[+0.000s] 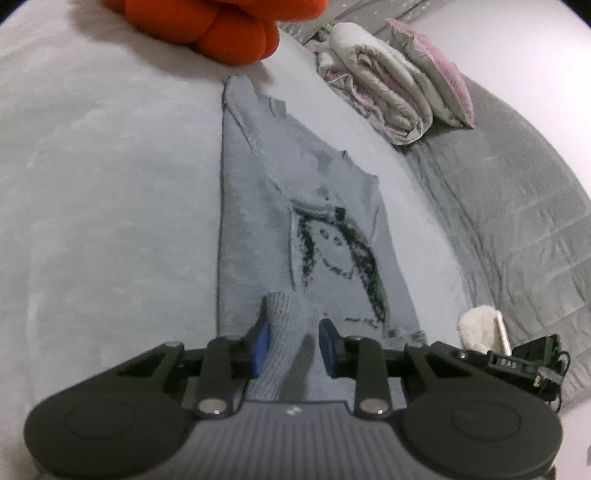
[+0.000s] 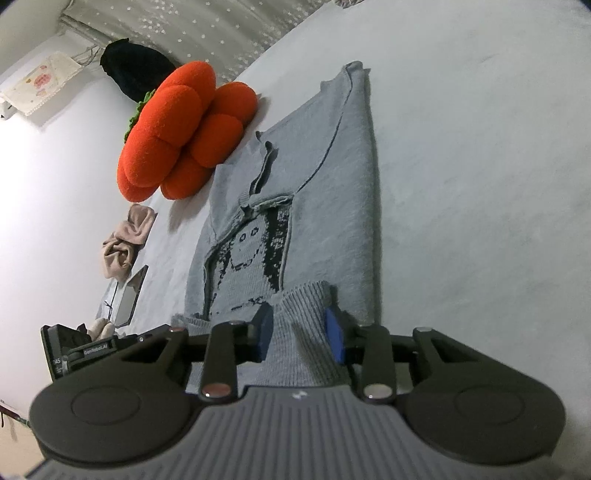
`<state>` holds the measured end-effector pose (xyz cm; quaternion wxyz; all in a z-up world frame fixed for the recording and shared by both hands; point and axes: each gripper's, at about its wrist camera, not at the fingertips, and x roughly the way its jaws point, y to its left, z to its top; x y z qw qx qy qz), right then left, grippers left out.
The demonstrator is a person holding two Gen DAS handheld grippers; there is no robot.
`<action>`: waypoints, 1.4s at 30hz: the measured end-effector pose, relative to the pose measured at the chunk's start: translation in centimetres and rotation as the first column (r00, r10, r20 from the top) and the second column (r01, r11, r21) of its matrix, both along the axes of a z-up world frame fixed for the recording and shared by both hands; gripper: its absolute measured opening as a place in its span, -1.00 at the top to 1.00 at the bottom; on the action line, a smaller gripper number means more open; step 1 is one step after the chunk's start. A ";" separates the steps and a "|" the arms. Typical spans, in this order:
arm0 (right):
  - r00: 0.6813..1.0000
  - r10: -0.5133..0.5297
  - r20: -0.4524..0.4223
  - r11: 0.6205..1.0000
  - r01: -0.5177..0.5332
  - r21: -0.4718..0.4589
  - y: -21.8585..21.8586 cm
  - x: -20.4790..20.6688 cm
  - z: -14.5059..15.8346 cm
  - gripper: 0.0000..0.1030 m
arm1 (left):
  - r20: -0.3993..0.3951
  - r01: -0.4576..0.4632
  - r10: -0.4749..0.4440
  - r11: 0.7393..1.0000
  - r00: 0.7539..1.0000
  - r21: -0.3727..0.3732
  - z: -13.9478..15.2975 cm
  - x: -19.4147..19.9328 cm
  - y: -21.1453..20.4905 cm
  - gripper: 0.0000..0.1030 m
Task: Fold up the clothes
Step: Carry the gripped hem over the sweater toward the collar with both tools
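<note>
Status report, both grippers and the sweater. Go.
Left gripper and right gripper: ribbed hem between the jaws, grip not confirmed. Grey sweater flat on the bed, sides folded in. Orange cushion near the collar end, not blocking.

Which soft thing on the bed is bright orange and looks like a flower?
The puffy orange cushion beyond the grey sweater. The rolled quilt and the pillow beside it are pale grey and pink.

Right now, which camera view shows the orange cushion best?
The right wrist view: the orange cushion is whole there, lying on the white bed cover beside the grey sweater. The left wrist view shows only its lower lobes, cut off by the top edge.
</note>
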<state>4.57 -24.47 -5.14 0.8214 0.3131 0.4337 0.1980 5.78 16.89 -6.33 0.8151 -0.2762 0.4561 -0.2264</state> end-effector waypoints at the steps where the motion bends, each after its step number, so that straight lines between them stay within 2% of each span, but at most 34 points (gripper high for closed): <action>1: 1.000 0.001 -0.008 1.000 -0.001 -0.002 0.1 0.0 -0.2 0.30 | -0.010 -0.001 0.001 1.000 1.000 0.003 -0.2 0.1 -0.1 0.43; 4: 1.000 0.010 -0.021 1.000 -0.010 -0.013 0.4 0.2 -0.5 0.30 | -0.004 -0.001 0.001 1.000 1.000 0.002 -0.3 0.0 -0.2 0.45; 6: 1.000 0.019 -0.012 0.999 -0.019 -0.027 0.8 0.2 -0.4 0.36 | 0.002 0.000 0.000 1.000 1.000 0.004 -0.2 -0.1 -0.3 0.58; 8: 1.000 0.020 -0.007 0.999 -0.021 -0.038 1.0 0.2 -0.4 0.67 | 0.000 -0.005 0.005 1.000 1.000 0.001 -0.2 -0.1 -0.4 0.77; 11: 1.000 0.005 -0.007 1.000 -0.005 -0.029 0.9 0.1 -0.5 0.77 | -0.014 -0.025 0.025 0.999 1.000 -0.030 -0.4 -0.1 -0.3 0.84; 19: 0.999 -0.029 0.017 0.999 0.028 0.030 0.6 -0.3 0.0 0.78 | -0.038 -0.057 0.051 0.985 0.998 -0.161 -0.4 0.1 -0.1 0.86; 25: 1.000 -0.023 -0.004 0.994 0.023 0.105 0.4 1.2 0.7 0.78 | -0.074 -0.069 0.053 0.973 0.996 -0.220 0.2 1.5 0.0 0.87; 32: 0.999 -0.045 0.018 0.987 0.041 0.157 -0.1 3.8 1.2 0.78 | -0.025 -0.081 0.077 0.967 0.997 -0.241 1.2 3.4 0.0 0.87; 36: 0.996 -0.069 0.064 0.980 0.056 0.190 -0.9 4.8 1.2 0.78 | 0.013 -0.093 0.102 0.947 0.995 -0.308 0.8 4.2 0.4 0.87; 42: 0.992 -0.086 0.089 0.974 0.065 0.218 -1.5 6.6 0.5 0.78 | 0.005 -0.149 0.161 0.923 0.987 -0.354 -0.2 6.0 0.6 0.87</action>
